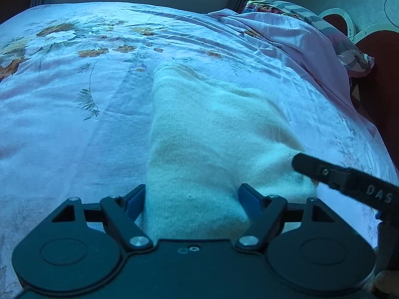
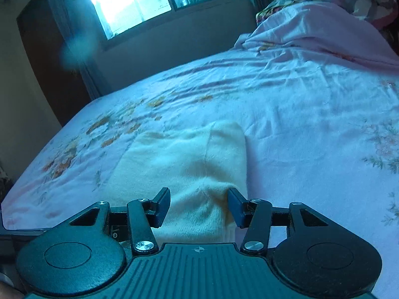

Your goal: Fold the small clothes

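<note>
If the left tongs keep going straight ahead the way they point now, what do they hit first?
Most likely the cream knit garment: it already lies between the open left tongs and stretches ahead over the floral bedsheet.

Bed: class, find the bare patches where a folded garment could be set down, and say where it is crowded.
Bare sheet lies between the cream knit garment and the orange flower print, and also right of the garment in the right wrist view. Crowded: the bunched bedding at the far right, and the near edge where both open grippers straddle the garment.

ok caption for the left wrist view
Left tool open around near end of cream knit garment on floral bedsheet.
</note>
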`<action>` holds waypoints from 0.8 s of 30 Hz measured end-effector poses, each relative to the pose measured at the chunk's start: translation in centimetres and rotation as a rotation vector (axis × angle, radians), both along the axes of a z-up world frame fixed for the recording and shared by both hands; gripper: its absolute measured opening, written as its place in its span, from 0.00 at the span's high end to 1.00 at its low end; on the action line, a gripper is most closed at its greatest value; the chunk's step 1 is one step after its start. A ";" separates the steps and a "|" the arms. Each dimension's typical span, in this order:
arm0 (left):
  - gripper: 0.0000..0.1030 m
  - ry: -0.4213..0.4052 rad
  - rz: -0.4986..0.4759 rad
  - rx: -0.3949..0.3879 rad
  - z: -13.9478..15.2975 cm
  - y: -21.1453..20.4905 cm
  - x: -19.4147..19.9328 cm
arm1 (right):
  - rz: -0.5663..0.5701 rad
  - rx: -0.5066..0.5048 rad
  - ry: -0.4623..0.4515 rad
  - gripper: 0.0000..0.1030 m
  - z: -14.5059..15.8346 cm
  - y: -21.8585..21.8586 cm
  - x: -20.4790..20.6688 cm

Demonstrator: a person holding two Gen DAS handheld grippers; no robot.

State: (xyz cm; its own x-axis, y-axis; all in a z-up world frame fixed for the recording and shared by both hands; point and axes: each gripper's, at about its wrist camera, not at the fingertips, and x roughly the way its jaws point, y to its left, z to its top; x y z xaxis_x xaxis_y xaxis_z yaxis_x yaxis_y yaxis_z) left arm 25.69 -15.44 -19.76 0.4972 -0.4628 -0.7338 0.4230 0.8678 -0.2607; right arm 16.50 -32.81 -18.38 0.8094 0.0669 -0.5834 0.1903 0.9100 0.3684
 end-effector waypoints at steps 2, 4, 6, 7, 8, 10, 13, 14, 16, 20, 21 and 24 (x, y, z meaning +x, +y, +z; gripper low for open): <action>0.24 0.012 0.001 -0.005 0.2 0.2 -0.1 | 0.006 0.010 0.078 0.51 -1.0 0.1 0.9; 0.24 0.010 -0.007 -0.003 0.4 0.4 -0.4 | -0.011 0.048 0.025 0.51 -0.4 -0.3 0.0; 0.24 0.006 -0.018 0.004 0.4 0.5 -0.7 | -0.003 0.043 0.020 0.51 -0.2 -0.1 -0.1; 0.24 0.004 -0.021 0.006 0.3 0.5 -0.9 | 0.003 0.047 0.044 0.51 -0.6 -0.1 0.0; 0.24 0.003 -0.020 0.005 0.2 0.6 -1.1 | 0.002 0.061 0.050 0.51 -0.9 -0.1 0.0; 0.24 0.006 -0.017 0.002 0.2 0.7 -1.4 | -0.007 0.062 0.034 0.51 -0.8 0.1 -0.6; 0.24 -0.005 -0.028 0.016 0.1 0.6 -1.9 | 0.014 0.043 0.016 0.77 -0.4 0.9 -1.2; 0.24 -0.006 -0.029 0.018 0.1 0.6 -1.9 | 0.020 0.041 0.025 0.84 -0.4 1.1 -1.2; 0.24 -0.001 -0.025 0.015 0.1 0.6 -2.0 | 0.022 0.035 0.044 0.84 -0.9 1.3 -1.3; 0.24 -0.001 -0.031 0.020 0.0 0.7 -2.3 | 0.029 0.044 0.079 0.85 -1.5 1.1 -1.5; 0.24 -0.002 -0.031 0.021 0.0 0.7 -2.3 | 0.036 0.024 0.085 0.85 -1.4 1.3 -1.6; 0.24 0.002 -0.023 0.019 0.0 0.6 -2.4 | 0.021 0.024 0.070 0.84 -1.0 1.3 -2.0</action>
